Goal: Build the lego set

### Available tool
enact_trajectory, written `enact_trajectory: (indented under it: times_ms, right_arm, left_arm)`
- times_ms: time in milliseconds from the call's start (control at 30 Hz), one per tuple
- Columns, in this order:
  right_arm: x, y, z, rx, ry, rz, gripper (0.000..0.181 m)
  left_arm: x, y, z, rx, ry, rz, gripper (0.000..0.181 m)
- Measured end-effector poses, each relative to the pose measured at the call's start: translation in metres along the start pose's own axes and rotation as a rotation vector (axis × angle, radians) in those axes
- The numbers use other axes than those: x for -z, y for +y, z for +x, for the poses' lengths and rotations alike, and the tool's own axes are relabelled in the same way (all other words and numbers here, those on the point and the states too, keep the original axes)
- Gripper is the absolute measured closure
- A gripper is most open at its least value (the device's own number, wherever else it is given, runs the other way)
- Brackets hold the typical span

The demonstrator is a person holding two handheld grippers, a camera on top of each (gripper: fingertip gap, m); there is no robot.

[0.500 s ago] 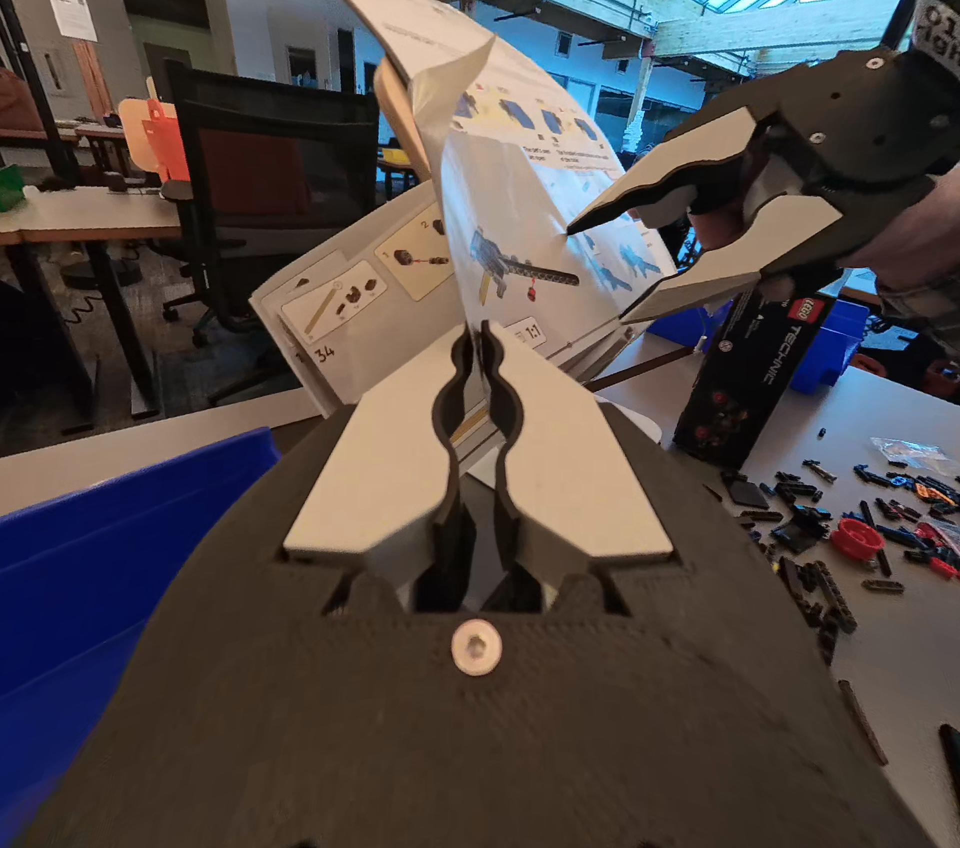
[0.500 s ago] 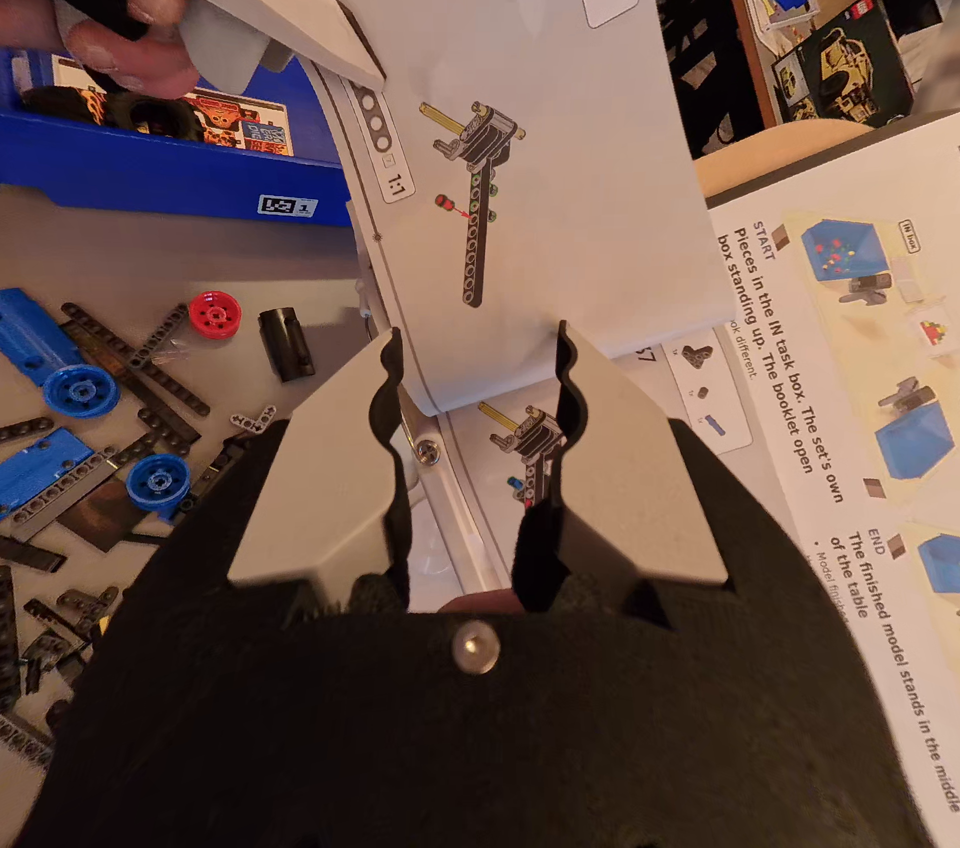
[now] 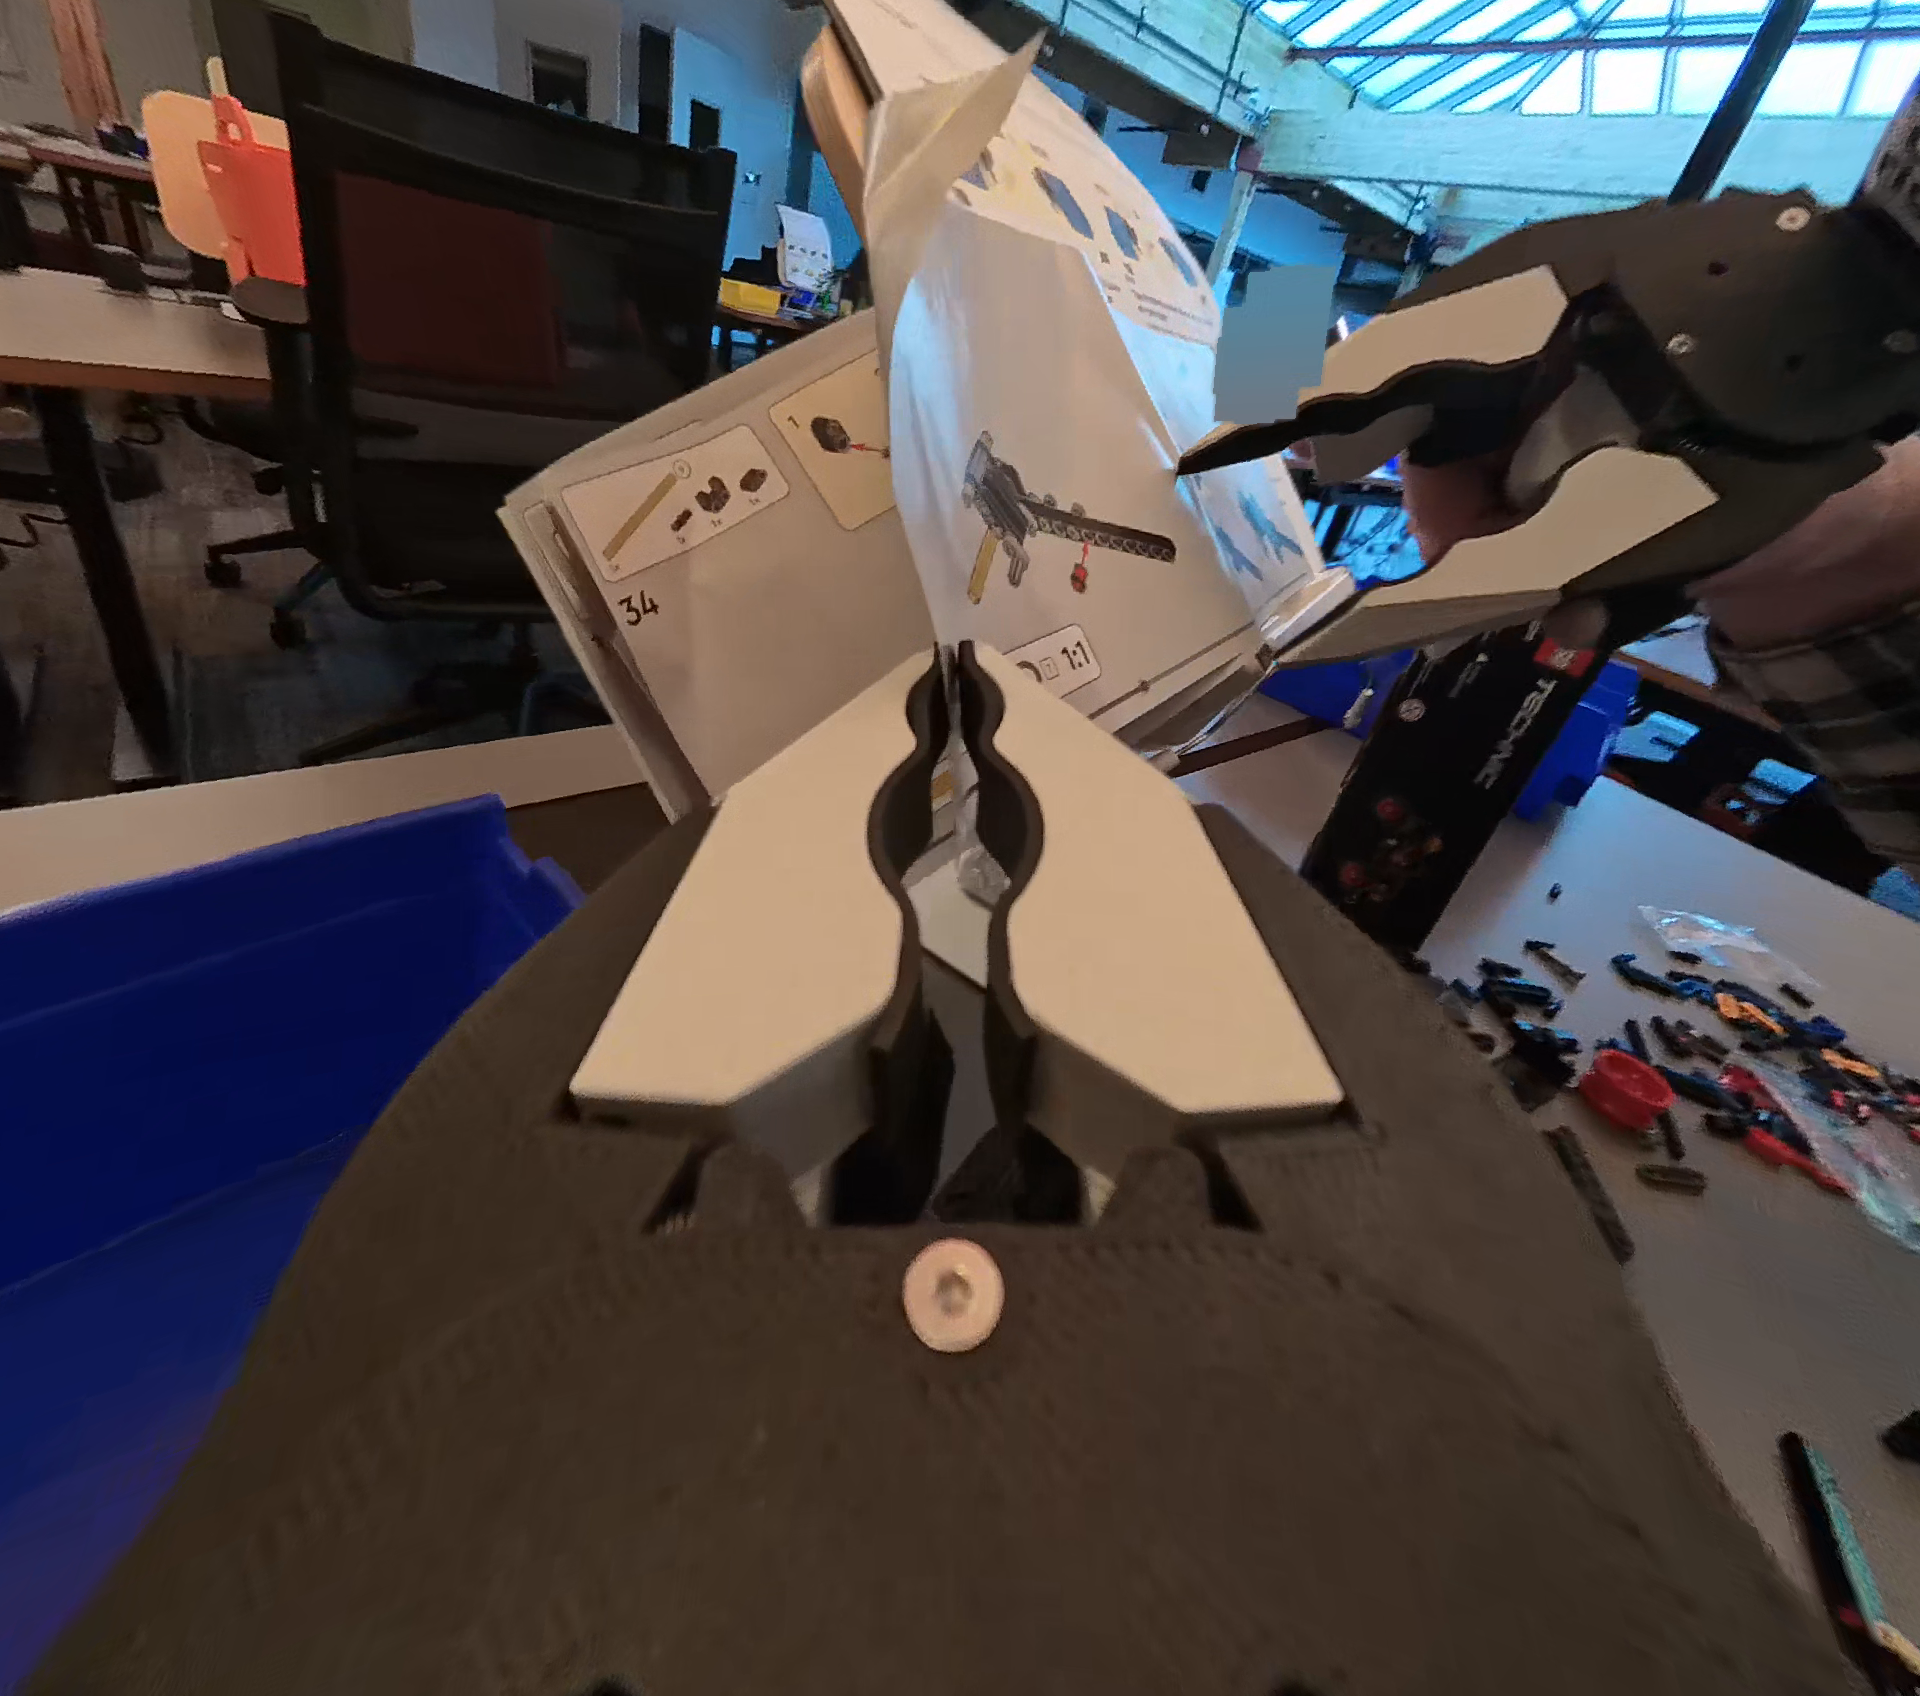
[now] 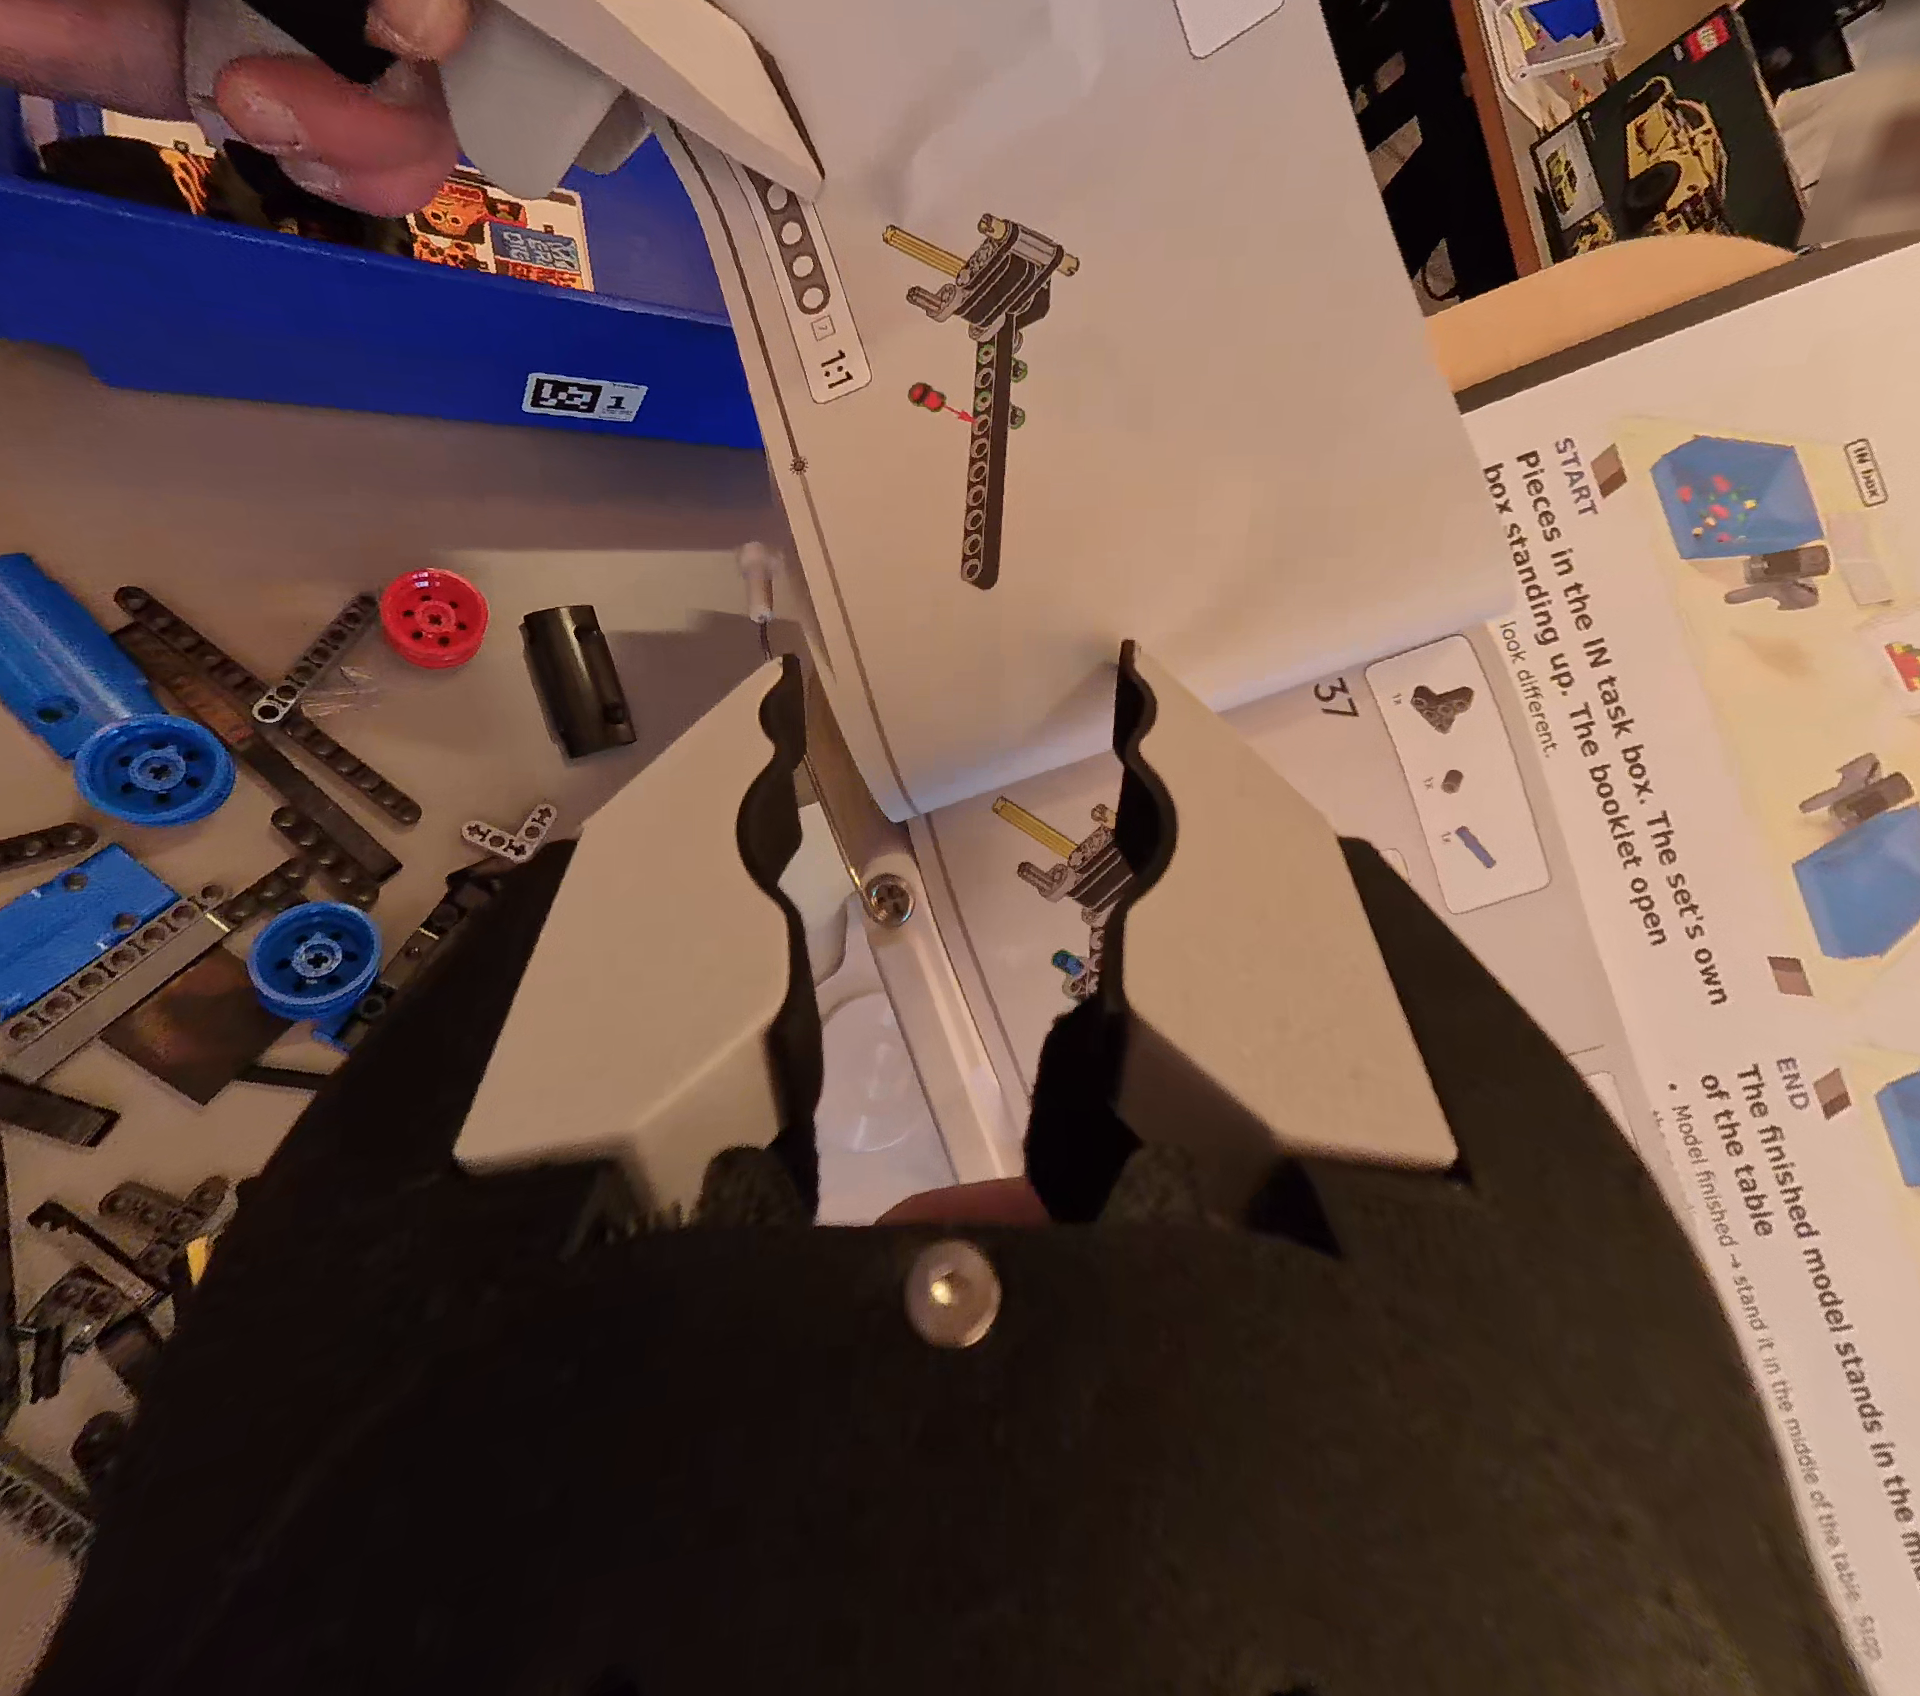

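Left gripper (image 3: 954, 659): jaws closed, fingertips nearly touching, pinching a thin sheet edge, angled upward. Right gripper (image 4: 956, 670): jaws spread wide, nothing between them, pointing down. In the left wrist view it sits far right, fingers (image 3: 1444, 327) parted.

The pale table (image 4: 312, 503) carries scattered lego pieces (image 4: 187, 825) on its left: blue wheels, a red wheel (image 4: 433, 618), black beams. A blue bin (image 4: 343, 337) sits at the far left, a printed instruction sheet (image 4: 1704, 815) at right.
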State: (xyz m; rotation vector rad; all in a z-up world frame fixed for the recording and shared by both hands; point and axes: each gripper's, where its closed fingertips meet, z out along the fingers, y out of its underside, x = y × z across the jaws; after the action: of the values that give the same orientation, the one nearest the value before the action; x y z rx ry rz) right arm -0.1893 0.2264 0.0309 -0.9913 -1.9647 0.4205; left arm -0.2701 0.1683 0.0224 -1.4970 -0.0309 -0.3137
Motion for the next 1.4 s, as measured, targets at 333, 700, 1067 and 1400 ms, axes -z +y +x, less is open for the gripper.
enact_trajectory:
  times_ms: [333, 700, 1067, 1400]
  right_arm:
    - [-0.001, 0.0, -0.001, 0.002, -0.004, -0.002, 0.122]
    - [-0.002, 0.001, -0.001, 0.007, 0.006, 0.004, 0.121]
    - [-0.001, 0.001, -0.003, 0.031, 0.024, -0.002, 0.122]
    - [0.003, 0.003, -0.006, 0.058, 0.04, -0.036, 0.122]
  left_arm:
    - [0.007, -0.006, -0.007, 0.348, 0.159, 0.094, 0.181]
    - [0.007, -0.003, -0.012, 0.416, 0.185, 0.103, 0.181]
    - [0.001, 0.011, -0.02, 0.324, 0.071, 0.022, 0.181]
    - [0.0, 0.018, -0.036, 0.141, -0.137, -0.062, 0.162]
